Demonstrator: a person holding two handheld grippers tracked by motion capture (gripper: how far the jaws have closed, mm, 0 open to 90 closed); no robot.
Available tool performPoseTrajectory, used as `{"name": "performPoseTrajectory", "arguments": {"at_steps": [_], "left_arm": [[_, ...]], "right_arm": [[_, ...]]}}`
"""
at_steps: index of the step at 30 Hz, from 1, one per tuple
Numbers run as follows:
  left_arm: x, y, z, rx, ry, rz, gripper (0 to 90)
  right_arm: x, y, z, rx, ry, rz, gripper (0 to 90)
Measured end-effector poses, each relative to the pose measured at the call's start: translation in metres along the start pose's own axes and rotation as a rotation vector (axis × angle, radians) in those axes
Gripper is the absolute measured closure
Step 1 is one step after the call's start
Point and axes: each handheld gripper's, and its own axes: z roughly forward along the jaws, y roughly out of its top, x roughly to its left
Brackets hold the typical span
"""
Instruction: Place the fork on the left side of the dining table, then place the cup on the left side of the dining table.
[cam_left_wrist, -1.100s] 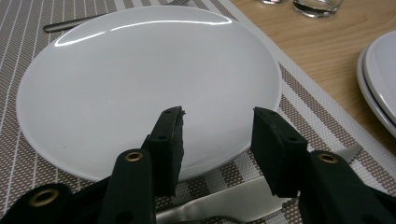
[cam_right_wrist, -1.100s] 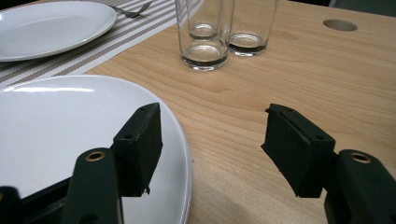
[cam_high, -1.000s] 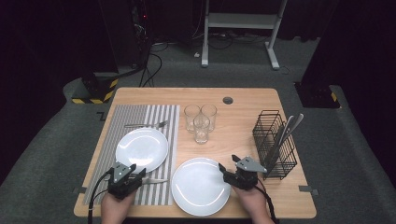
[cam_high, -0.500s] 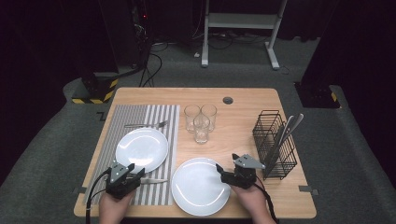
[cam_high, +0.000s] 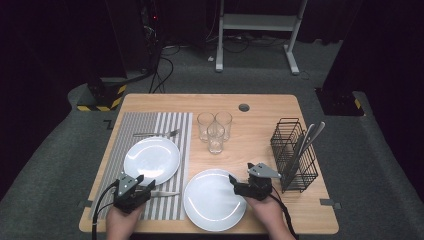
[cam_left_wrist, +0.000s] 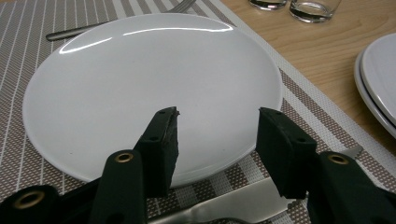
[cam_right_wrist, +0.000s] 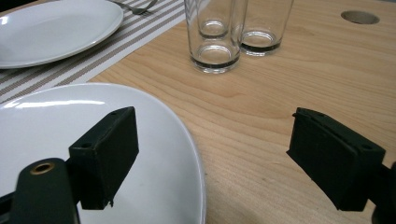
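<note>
A white plate lies on the striped placemat, with a second white plate on the bare wood to its right. My left gripper is open at the placemat's near end; in the left gripper view its jaws frame the near rim of the first plate, and a knife lies under them. My right gripper is open at the right rim of the second plate. In the right gripper view one jaw hangs over the plate, the other over wood.
Three glasses stand at the table's middle. A fork lies on the placemat behind the first plate. A black wire rack holding utensils stands just right of my right gripper. A round hole sits near the table's far edge.
My right gripper has crept a little to the left, up to the second plate's rim. The left gripper has barely shifted. Plates, glasses and cutlery lie as before.
</note>
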Motion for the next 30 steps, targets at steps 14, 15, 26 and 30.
{"name": "performPoseTrajectory", "arguments": {"at_steps": [14,15,26,30], "left_arm": [[0.002,0.000,0.005,0.009,-0.003,-0.006,46.0],[0.002,0.000,0.005,0.007,-0.001,-0.004,45.6],[0.005,-0.001,0.001,0.002,-0.007,-0.015,44.6],[0.008,-0.001,0.001,0.001,-0.015,-0.027,44.4]], "right_arm": [[0.006,0.014,0.000,-0.012,-0.007,-0.023,14.4],[0.006,0.015,0.001,-0.013,-0.007,-0.023,14.4],[0.011,0.025,0.005,-0.023,-0.004,-0.036,14.4],[0.013,0.029,0.008,-0.026,-0.005,-0.033,14.5]]}}
